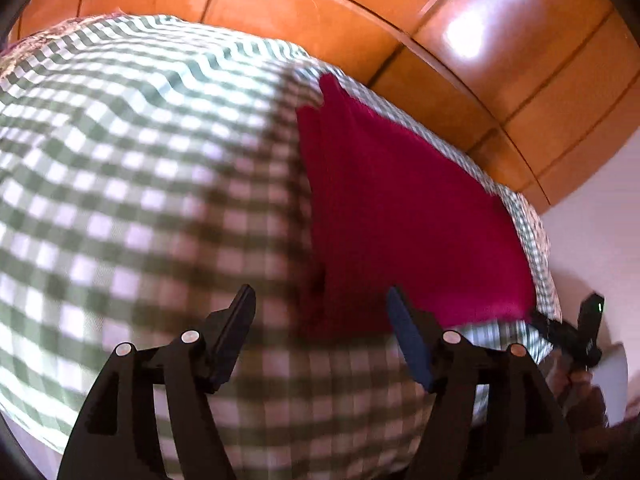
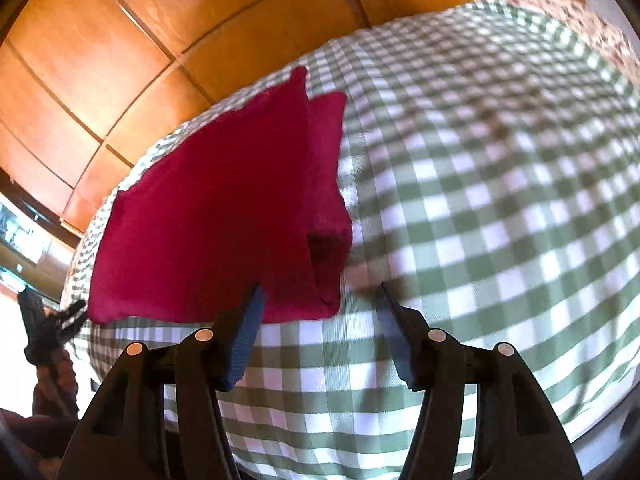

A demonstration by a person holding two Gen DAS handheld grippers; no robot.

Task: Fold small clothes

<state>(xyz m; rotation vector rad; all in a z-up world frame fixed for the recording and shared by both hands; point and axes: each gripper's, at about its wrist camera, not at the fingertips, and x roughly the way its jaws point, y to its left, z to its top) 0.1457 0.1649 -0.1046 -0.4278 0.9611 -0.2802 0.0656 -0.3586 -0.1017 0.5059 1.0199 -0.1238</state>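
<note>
- So the red garment (image 2: 208,216) looks folded over already: we see one big panel with a second layer peeking out along its 3 o'clock edge, lying flat on the green checked cloth (image 2: 500,200)
- In the left wrist view the same red piece (image 1: 400,208) sits at about 1 o'clock from our left gripper (image 1: 320,312), close to the cloth's far edge
- Edges aren't lined up neatly, the under layer sticks out, so we'd guess at least one more fold or a tidy-up is left, though that's a judgement call
- Our right gripper (image 2: 318,300) has its jaws apart with nothing in them; its left finger sits right at the garment's near edge, and whether it touches we can't tell through the blur
- Left gripper's jaws are spread too, empty, only checked cloth between them, red piece just beside its right finger
- No other clothes in either view, so we can't say how many are still waiting
- Further out at 12 o'clock there's orange wooden panelling (image 1: 360,20), and a patterned fabric (image 2: 580,28) at the cloth's far corner
</note>
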